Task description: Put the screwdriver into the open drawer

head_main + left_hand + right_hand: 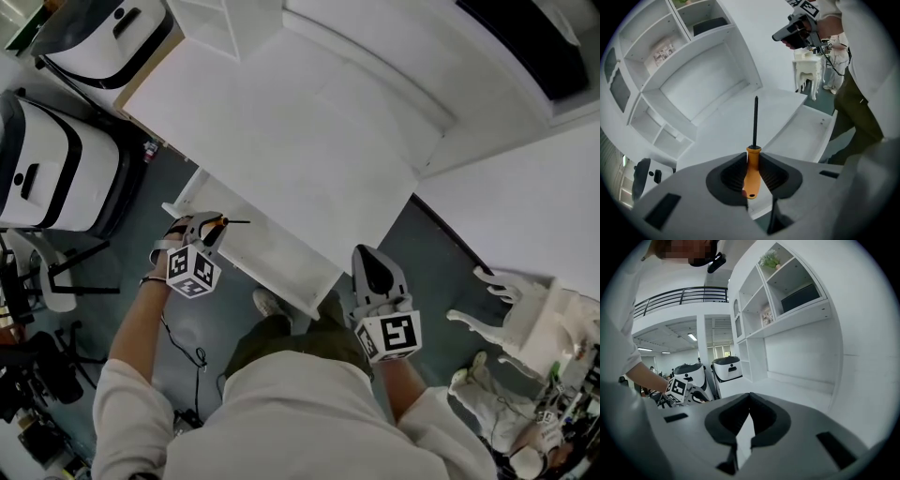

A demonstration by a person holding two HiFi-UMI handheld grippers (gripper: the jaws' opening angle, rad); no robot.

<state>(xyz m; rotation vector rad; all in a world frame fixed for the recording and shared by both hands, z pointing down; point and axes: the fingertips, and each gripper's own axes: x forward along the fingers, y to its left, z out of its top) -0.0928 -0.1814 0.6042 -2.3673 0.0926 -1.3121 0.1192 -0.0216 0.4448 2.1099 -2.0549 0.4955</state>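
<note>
A screwdriver [752,172] with an orange handle and a thin black shaft is clamped by its handle in my left gripper [753,158], shaft pointing forward past the jaws. In the head view the left gripper [216,226] hovers over the left end of the open white drawer [281,258], and the screwdriver [225,223] tip reaches over the drawer's inside. The drawer [806,133] lies below and right of the shaft. My right gripper [367,262] hangs off the drawer's right end, shut and empty. Its jaws [750,401] meet at the tip.
The white desk top [281,122] spreads beyond the drawer, with white shelves [661,51] behind. Two white and black machines [52,169] stand at the left on the grey floor. A small white carved table [525,314] stands at the right. My legs are beneath the drawer.
</note>
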